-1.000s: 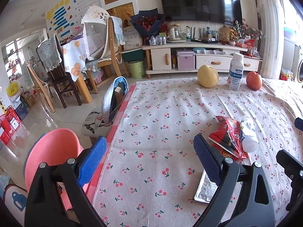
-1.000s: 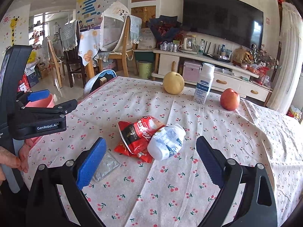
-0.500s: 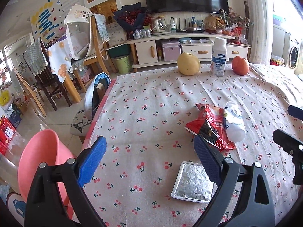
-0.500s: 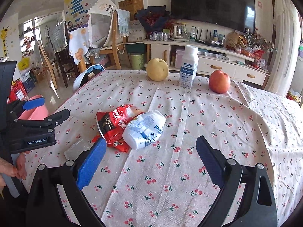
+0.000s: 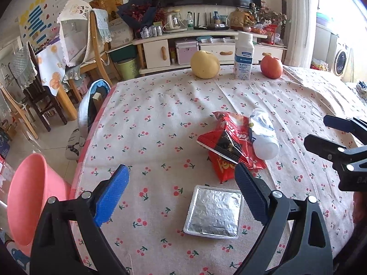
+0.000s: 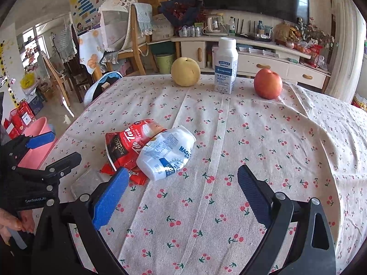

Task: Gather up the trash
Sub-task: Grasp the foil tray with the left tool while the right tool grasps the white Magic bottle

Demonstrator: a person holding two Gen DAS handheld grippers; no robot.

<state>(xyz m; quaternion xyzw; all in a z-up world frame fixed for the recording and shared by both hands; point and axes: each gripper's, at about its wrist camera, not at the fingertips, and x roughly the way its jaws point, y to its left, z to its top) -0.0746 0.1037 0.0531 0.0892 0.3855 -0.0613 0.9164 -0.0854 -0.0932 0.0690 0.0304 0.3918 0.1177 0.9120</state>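
Note:
A silver foil packet [image 5: 214, 211] lies flat on the cherry-print tablecloth, just beyond my open, empty left gripper [image 5: 181, 191]. Behind it lies a red snack wrapper [image 5: 229, 147] with a crushed white bottle [image 5: 263, 135] resting against it. In the right wrist view the wrapper [image 6: 125, 143] and crushed bottle [image 6: 167, 152] lie ahead and left of my open, empty right gripper [image 6: 181, 193]. A pink bin [image 5: 29, 197] stands on the floor at the table's left edge; it also shows in the right wrist view [image 6: 37, 144]. The right gripper shows in the left wrist view [image 5: 330, 135].
A yellow pear [image 6: 185, 71], an upright white bottle [image 6: 226, 65] and a red apple [image 6: 268, 83] stand along the table's far edge. A chair with a blue bag [image 5: 91, 105] sits at the left side. A TV cabinet [image 5: 206, 43] lines the back wall.
Both grippers have moved forward and tilted down over the table. The foil packet has come fully into the left wrist view, and the wrapper and bottle appear closer. Both stayed open.

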